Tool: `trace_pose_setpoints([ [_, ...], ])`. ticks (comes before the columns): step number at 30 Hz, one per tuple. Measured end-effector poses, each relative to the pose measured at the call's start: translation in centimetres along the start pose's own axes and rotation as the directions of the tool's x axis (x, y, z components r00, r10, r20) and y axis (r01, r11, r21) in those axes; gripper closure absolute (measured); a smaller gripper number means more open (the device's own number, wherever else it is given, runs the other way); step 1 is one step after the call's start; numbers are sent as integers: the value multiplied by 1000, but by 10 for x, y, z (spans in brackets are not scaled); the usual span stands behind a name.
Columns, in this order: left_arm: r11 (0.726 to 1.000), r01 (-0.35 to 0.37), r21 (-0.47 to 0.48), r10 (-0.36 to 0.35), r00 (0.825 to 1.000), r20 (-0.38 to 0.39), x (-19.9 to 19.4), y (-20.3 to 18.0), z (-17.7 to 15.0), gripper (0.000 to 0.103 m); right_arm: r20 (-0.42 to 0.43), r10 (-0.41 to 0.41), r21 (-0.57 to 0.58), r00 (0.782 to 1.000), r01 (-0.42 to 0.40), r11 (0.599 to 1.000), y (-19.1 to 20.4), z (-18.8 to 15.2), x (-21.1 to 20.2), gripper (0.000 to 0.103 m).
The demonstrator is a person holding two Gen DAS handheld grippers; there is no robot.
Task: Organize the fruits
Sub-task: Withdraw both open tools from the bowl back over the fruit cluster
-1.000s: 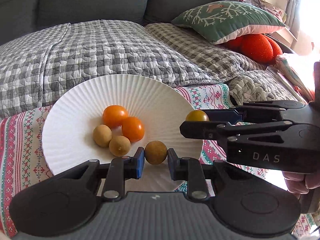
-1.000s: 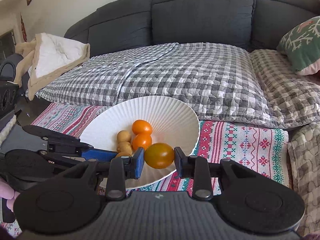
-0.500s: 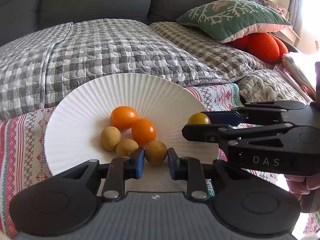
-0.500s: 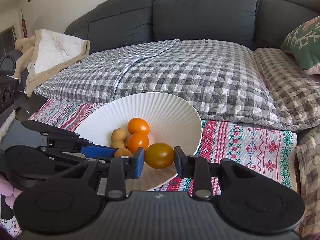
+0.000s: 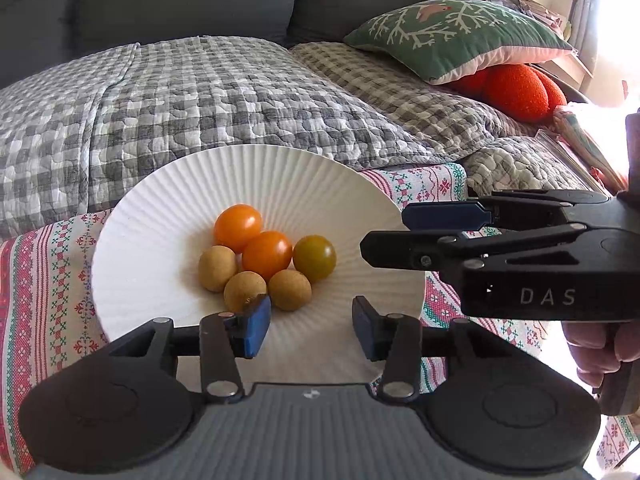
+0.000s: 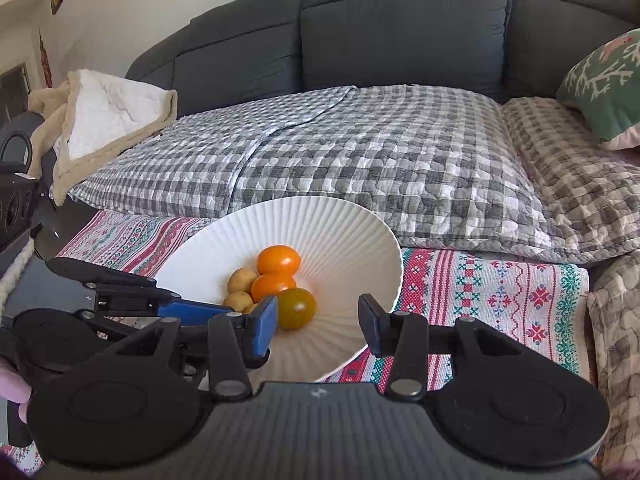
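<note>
A white ribbed plate lies on a patterned cloth. In it sit two orange tomatoes, a greenish-yellow tomato and three brown longans. My left gripper is open and empty just in front of the fruit pile. My right gripper is open and empty over the plate's near right edge; it shows from the side in the left wrist view.
A red-and-green embroidered cloth covers the table. Behind it is a grey sofa with a checked quilt, a green pillow and orange cushions. A beige blanket lies far left.
Both grippers opened. The left let go of a longan and the right let go of the greenish-yellow tomato; both fruits now rest in the plate with the others.
</note>
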State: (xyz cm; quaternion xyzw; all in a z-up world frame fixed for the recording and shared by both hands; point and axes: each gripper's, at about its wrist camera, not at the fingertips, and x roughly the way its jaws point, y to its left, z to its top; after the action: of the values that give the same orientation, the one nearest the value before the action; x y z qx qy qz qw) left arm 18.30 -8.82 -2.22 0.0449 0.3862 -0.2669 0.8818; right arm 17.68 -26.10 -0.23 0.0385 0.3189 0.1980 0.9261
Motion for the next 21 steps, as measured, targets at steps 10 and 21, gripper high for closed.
trace_pose_setpoints([
  [10,999,-24,-21,24,1000,7,-45,-3,-14,47,-24,-21,13,999,21,1000,19,8,-28,30],
  [21,997,-52,-55,53,999,12,-92,0,-35,29,-44,-83,34,996,85,996,49,1,-57,12],
])
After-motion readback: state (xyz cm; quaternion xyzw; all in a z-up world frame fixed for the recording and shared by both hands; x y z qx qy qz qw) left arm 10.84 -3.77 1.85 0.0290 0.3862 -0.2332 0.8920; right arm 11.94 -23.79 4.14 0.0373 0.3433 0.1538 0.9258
